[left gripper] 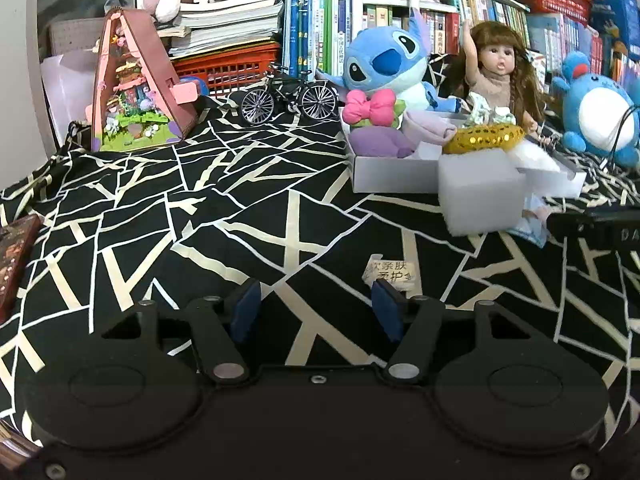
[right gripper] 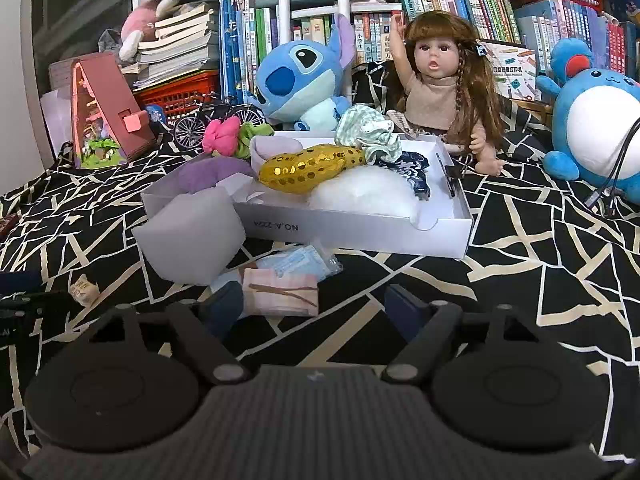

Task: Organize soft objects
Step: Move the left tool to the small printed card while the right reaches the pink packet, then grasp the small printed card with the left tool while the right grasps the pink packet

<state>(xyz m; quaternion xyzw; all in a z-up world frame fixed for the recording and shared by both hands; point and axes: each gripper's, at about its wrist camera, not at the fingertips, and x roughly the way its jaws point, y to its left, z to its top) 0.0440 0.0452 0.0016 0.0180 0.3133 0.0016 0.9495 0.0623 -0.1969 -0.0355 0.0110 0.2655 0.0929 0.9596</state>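
The right gripper (right gripper: 314, 304) hangs low over the black cloth with cream lines (right gripper: 540, 280), its jaws parted around the near edge of a folded pink cloth (right gripper: 282, 294). The left pad sits just beside the fold's left edge; the right pad stands clear of it, so nothing is clamped. From these tips, a packet of blue face masks (right gripper: 300, 260) lies at twelve o'clock, touching the pink fold, and a grey foam block (right gripper: 192, 236) leans against the white box (right gripper: 360, 228) at eleven o'clock.

The left gripper (left gripper: 316, 300) is open and empty above bare cloth. A small crumpled printed wrapper (left gripper: 390, 270) lies just past its right pad at one o'clock; the foam block (left gripper: 482, 192) sits further off, also toward one o'clock.

The right gripper's left pad is dark and partly lost against the cloth, so contact with the pink fold cannot be judged. In the left view only a corner of the mask packet peeks from behind the foam, and the other gripper is cut off at the right edge.

The box holds a gold sequinned peanut-shaped cushion (right gripper: 310, 168), white stuffing (right gripper: 360, 194), a purple cloth (right gripper: 212, 172) and a green-and-white scrunchie (right gripper: 366, 134). A pink bow (right gripper: 220, 136) lies at its far left corner.
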